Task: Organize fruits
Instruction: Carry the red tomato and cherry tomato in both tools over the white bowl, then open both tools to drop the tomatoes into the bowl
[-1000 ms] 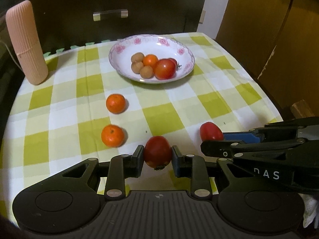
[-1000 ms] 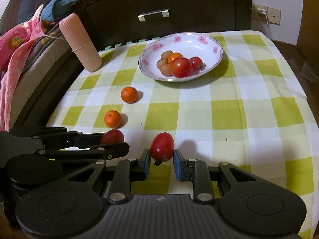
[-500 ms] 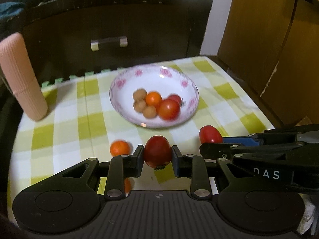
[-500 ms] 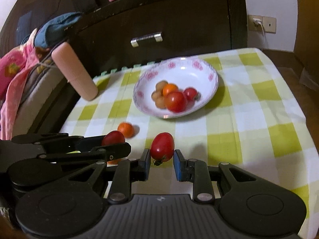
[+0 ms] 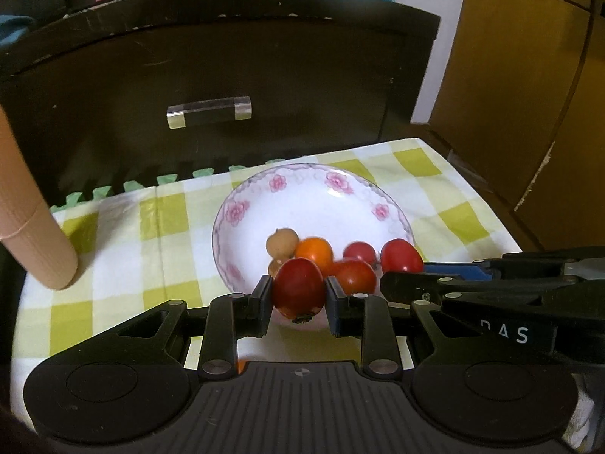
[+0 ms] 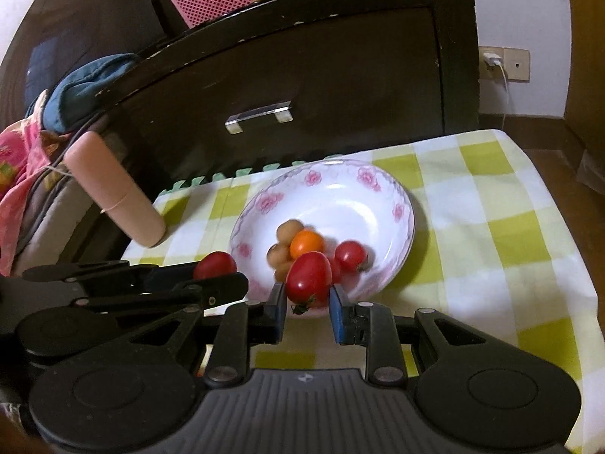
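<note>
My left gripper [image 5: 298,302] is shut on a red tomato [image 5: 298,293] and holds it at the near rim of the white flowered bowl [image 5: 314,196]. My right gripper [image 6: 307,304] is shut on another red tomato [image 6: 308,278], also at the bowl's [image 6: 340,196] near rim. The bowl holds an orange [image 5: 314,251], brown longans [image 5: 281,242] and red tomatoes [image 5: 359,253]. Each gripper shows in the other's view, the right with its tomato [image 5: 401,255] and the left with its tomato [image 6: 215,265].
A pink ribbed cylinder [image 5: 26,227] stands at the table's left, also in the right wrist view [image 6: 113,193]. A dark drawer cabinet [image 5: 211,75] stands behind the table. The yellow checked cloth [image 6: 491,227] ends at the right edge.
Both grippers have moved forward with their tomatoes, from the table's front to the bowl's near rim. The two loose oranges have dropped out of sight below the grippers.
</note>
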{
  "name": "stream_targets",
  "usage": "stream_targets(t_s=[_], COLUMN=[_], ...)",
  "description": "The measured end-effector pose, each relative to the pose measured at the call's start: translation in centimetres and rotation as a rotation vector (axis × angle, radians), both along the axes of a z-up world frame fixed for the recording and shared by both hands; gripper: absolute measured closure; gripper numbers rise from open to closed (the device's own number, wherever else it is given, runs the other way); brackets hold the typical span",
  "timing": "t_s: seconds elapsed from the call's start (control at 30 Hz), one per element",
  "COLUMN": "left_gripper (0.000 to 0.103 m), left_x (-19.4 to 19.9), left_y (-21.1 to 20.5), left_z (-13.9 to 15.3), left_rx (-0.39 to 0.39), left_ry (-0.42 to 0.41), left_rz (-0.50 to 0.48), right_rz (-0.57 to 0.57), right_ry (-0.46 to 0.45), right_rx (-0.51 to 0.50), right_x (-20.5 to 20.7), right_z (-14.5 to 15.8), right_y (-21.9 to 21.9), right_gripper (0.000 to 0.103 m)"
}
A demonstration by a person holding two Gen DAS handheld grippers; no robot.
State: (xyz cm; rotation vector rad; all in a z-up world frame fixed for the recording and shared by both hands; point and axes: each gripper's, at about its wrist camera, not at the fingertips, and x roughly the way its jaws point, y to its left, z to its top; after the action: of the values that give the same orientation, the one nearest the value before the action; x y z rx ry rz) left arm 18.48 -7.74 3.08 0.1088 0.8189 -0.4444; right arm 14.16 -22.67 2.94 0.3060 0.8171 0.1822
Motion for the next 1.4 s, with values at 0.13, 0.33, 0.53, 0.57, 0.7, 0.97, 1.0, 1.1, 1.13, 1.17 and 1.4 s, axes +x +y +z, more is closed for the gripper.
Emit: stream_targets(t_s=[0.13,0.33,0.53,0.57,0.7,0.97,1.0,1.1,1.13,1.17,1.4], left_gripper=[0.068,0.068,0.068,0.068,0.068,0.067,0.066,0.066,0.065,0.065,0.06], left_x=[1.2,2.5,3.5,3.6,4.1,4.5,4.5,4.5,4.5,4.5,4.5], left_y=[-0.2,-0.2,-0.1,-0.1,-0.2,-0.1,-0.1,-0.2,-0.2,-0.2,-0.2], left_z=[-0.7,-1.4,-2.2,-2.3,-2.6,-3.1,-3.1,-3.1,-3.1,-3.1,-3.1], left_rx=[0.004,-0.002,-0.009,-0.011,-0.005,0.0,0.002,0.006,0.008,0.011,0.014], left_ry=[0.006,0.026,0.054,0.058,0.071,0.081,0.08,0.078,0.078,0.077,0.076], left_rz=[0.007,0.023,0.034,0.035,0.035,0.035,0.035,0.035,0.035,0.037,0.039], right_rz=[-0.004,0.005,0.009,0.009,0.002,-0.008,-0.009,-0.008,-0.01,-0.011,-0.02], right_ry=[0.001,0.0,-0.002,-0.003,-0.009,-0.011,-0.013,-0.014,-0.015,-0.015,-0.022], right_rx=[0.001,-0.01,-0.017,-0.019,-0.015,-0.013,-0.012,-0.01,-0.01,-0.01,-0.018], right_x=[1.6,3.3,4.5,4.7,5.2,5.9,5.8,5.8,5.8,5.8,5.8], right_z=[-0.6,-1.6,-2.4,-2.5,-2.8,-3.4,-3.5,-3.5,-3.5,-3.5,-3.7], right_y=[-0.4,-0.7,-0.6,-0.6,-0.7,-0.8,-0.7,-0.7,-0.7,-0.8,-0.8], right_gripper=[0.078,0.078,0.078,0.078,0.078,0.077,0.077,0.077,0.077,0.077,0.077])
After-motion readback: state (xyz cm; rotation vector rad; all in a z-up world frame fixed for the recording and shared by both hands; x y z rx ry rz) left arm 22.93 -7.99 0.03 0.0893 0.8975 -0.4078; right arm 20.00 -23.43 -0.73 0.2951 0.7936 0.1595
